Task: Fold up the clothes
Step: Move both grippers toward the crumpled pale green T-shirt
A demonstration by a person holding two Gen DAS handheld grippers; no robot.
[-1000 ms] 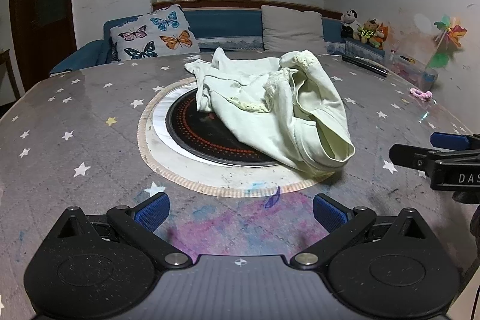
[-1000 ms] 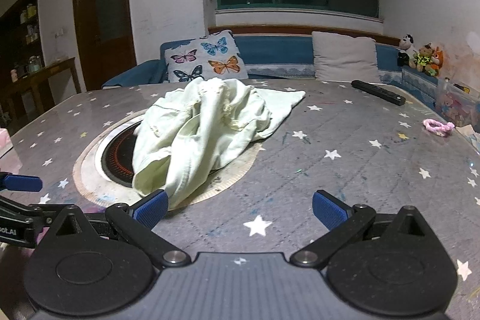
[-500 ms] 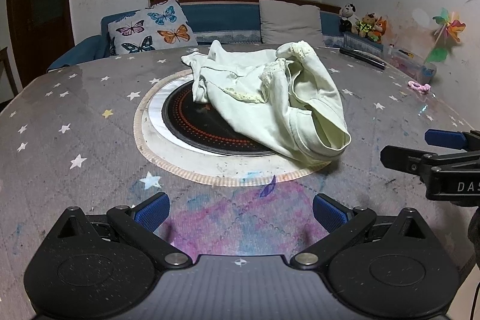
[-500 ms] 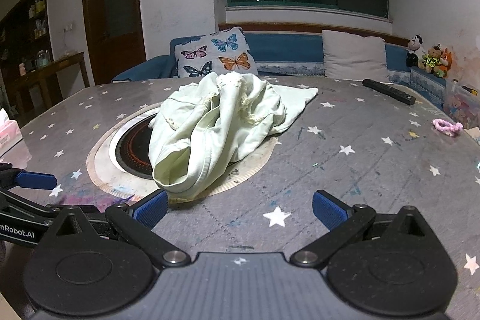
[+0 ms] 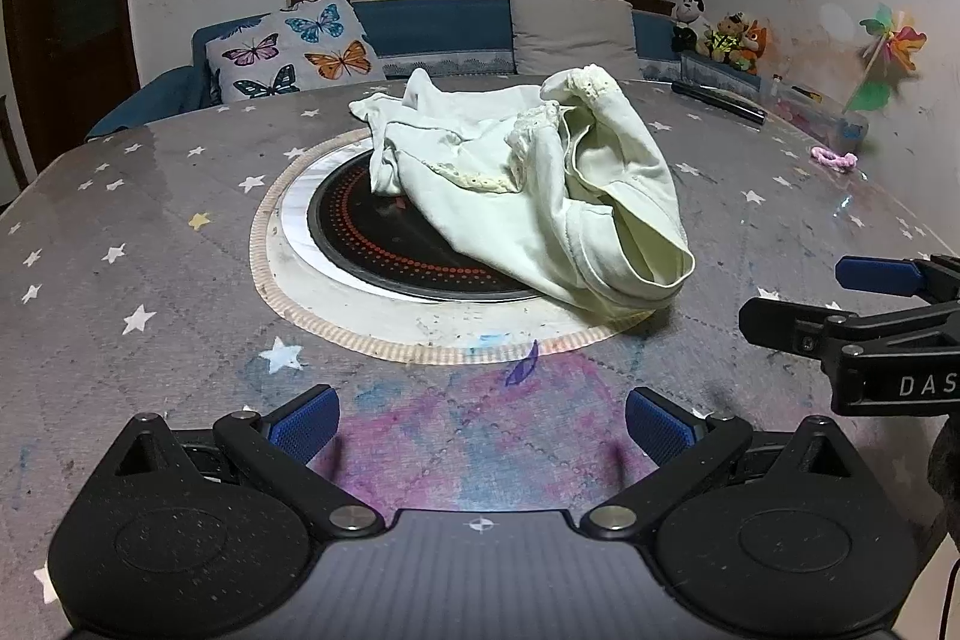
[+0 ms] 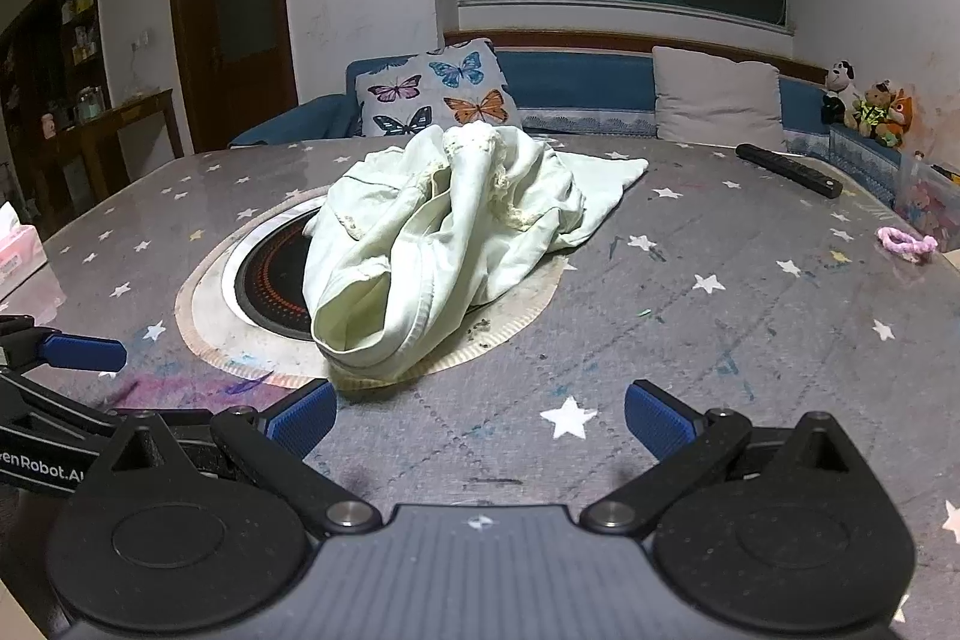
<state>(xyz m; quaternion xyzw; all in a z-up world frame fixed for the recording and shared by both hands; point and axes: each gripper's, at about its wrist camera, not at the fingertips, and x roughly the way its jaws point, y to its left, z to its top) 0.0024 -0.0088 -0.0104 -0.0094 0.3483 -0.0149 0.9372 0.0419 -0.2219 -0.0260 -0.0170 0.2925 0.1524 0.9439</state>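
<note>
Both sets of jaws stand wide apart with nothing between them. The left gripper (image 5: 480, 427) and right gripper (image 6: 480, 421) hover low over bare star-patterned worktop (image 6: 720, 340) near its front edge, side by side. Just beyond them the pale green garment (image 5: 540, 196) lies crumpled, lace-trimmed, partly covering the round black hotplate (image 5: 384, 244) at the worktop's middle.

Pale green garment (image 5: 540, 196); grey star-print tablecloth (image 5: 150, 244); butterfly cushion (image 5: 291, 49).
</note>
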